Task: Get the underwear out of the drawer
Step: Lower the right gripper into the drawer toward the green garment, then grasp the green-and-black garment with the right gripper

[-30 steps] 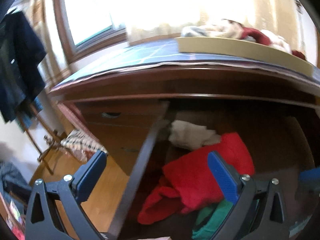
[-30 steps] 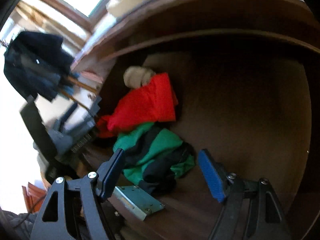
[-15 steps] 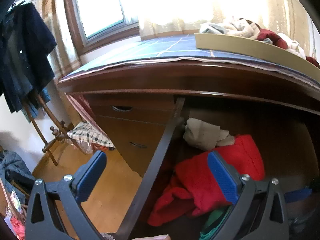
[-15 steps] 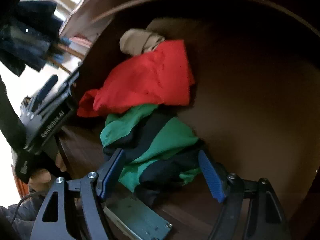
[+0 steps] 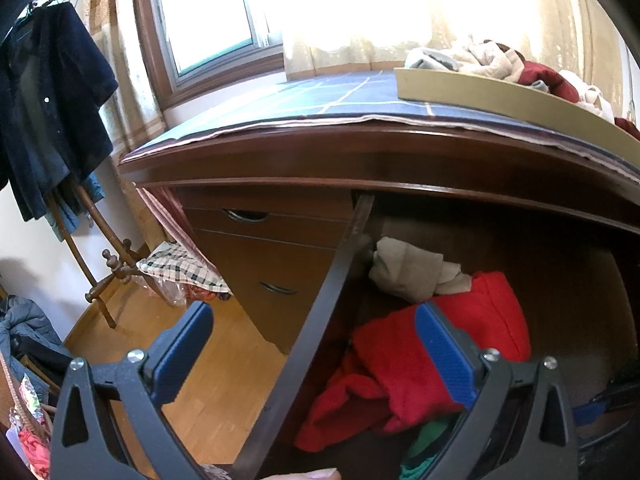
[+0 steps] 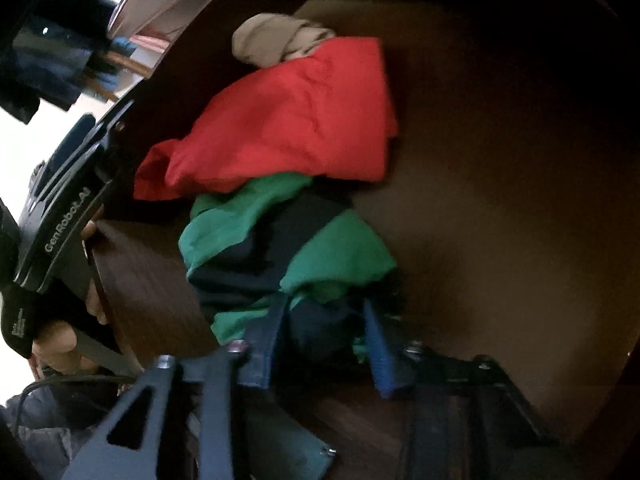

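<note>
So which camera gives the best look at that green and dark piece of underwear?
The right wrist view: the green and dark underwear lies mid-frame in the drawer, below the red garment, with the closing right gripper around its near end. The left wrist view shows only a green scrap at the bottom.

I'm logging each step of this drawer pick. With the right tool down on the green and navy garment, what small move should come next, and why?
Probably finish closing, then lift. The right tool is closing with a navy fold of the green and navy garment between its fingers. The red garment overlaps its far edge, so a slow rise seems wise. The left tool hangs open over the drawer's side wall.
</note>
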`<state>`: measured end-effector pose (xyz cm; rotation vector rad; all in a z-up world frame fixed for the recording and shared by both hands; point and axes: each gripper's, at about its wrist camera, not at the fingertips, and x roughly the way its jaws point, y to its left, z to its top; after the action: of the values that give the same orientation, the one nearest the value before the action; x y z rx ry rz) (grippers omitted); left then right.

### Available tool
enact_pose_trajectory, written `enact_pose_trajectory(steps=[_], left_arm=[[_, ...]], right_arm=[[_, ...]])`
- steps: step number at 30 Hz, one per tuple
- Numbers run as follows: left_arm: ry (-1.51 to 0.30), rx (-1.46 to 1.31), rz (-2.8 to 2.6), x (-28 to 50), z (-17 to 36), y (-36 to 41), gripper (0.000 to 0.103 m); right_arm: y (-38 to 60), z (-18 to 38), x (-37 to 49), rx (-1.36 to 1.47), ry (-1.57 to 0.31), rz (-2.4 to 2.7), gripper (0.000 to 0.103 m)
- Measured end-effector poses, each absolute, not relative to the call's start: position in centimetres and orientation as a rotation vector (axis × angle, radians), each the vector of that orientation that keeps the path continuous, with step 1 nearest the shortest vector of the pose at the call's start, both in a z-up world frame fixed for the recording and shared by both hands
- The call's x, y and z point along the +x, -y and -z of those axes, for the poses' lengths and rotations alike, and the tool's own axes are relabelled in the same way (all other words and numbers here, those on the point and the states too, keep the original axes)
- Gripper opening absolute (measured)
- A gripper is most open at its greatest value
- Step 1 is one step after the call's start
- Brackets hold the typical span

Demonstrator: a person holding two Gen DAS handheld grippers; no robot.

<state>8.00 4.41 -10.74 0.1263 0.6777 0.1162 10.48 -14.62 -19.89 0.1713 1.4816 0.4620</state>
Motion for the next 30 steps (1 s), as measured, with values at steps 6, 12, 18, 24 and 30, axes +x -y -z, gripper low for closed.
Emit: enact_pose_trajectory(steps=[6,12,18,24,30], left_arm=[[-0.671,0.146,-0.116,7.6,10.8,-4.0,0.103],[-0.669,0.153,-0.117,7.5,10.7,-3.9,0.103],[-0.665,0.160,-0.121,7.4,10.7,-3.8,0.103],[-0.650,0.190,-0.108,7.1,10.6,-3.4,0.103],[-0.677,0.233,-0.109,7.4,10.7,-2.8,0.103]], right_arm=[[16.0,19.5,9.8,0.220,-1.427,-0.448,0.025],[20.3,17.8,8.2,0.267,-1.339,-0.301,0.022],[26.6,15.9,7.0,0.357,-1.243,-0.126,0.025],[28.7,14.8,6.4,0.461,-1.181,-0.162,0.084],[26.7,16.8,7.7,0.391,-1.279,-0.129,0.084]])
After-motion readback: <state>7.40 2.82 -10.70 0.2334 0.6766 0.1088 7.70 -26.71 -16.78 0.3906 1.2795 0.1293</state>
